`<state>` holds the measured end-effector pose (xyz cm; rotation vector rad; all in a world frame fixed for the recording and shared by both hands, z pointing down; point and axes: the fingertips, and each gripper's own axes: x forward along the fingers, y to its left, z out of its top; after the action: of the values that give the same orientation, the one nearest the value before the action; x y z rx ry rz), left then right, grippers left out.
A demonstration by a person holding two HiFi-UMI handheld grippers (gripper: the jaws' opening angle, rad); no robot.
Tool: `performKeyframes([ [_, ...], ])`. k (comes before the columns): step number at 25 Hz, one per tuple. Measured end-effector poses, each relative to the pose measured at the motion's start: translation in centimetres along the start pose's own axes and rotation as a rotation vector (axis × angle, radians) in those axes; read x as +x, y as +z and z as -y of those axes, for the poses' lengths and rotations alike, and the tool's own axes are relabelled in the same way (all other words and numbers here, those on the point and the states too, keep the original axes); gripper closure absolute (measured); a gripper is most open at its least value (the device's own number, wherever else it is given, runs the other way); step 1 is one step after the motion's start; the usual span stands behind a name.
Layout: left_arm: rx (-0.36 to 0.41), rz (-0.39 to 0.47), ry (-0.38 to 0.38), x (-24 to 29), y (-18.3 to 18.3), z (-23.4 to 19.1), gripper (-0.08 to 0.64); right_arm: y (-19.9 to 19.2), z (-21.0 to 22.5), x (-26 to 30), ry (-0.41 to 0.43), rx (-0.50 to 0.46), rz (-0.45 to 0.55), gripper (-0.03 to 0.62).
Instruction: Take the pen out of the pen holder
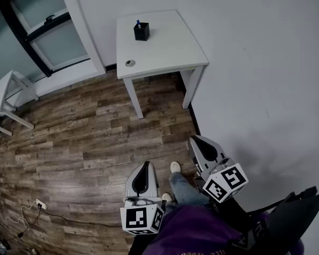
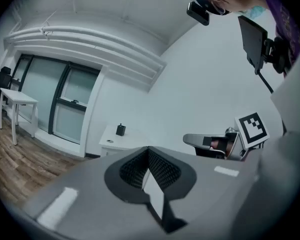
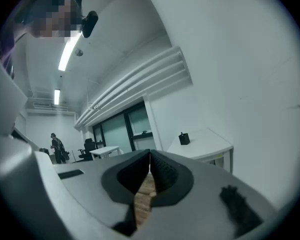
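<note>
pen (image 1: pixel 137 23) stands in pen holder (image 1: pixel 141 32), far from left gripper (image 1: pixel 144 164) and right gripper (image 1: pixel 195 139); fingers (image 2: pixel 160 170) closed, empty.

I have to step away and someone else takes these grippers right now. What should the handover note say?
Left gripper: jaws together, empty, held low in front of the person.
Right gripper: jaws together, empty, beside the left one.
Things: the black pen holder stands on the white table across the wood floor, well away from both grippers. The blue-tipped pen stands inside it.
Done: nothing yet.
Left: walk to the table, open one gripper, grip the pen, lift it out.
</note>
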<state>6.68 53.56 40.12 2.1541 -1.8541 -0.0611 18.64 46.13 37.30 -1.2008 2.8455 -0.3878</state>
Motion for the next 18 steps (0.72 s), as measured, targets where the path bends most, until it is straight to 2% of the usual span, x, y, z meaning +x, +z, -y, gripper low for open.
performKeyframes([
  [4, 0.01, 0.012, -0.03, 4.1, 1.8, 0.3, 0.554, 1.8, 2.4, 3.2, 0.011, -0.007, 0.005, 0.581],
  [12, 0.024, 0.087, -0.033, 11.1, 5.2, 1.0, 0.554, 4.5, 7.0, 9.0, 0.065, -0.021, -0.003, 0.58],
  [18, 0.014, 0.109, 0.004, 15.4, 6.3, 0.7, 0.554, 6.0, 10.1, 12.0, 0.084, -0.04, -0.006, 0.58],
])
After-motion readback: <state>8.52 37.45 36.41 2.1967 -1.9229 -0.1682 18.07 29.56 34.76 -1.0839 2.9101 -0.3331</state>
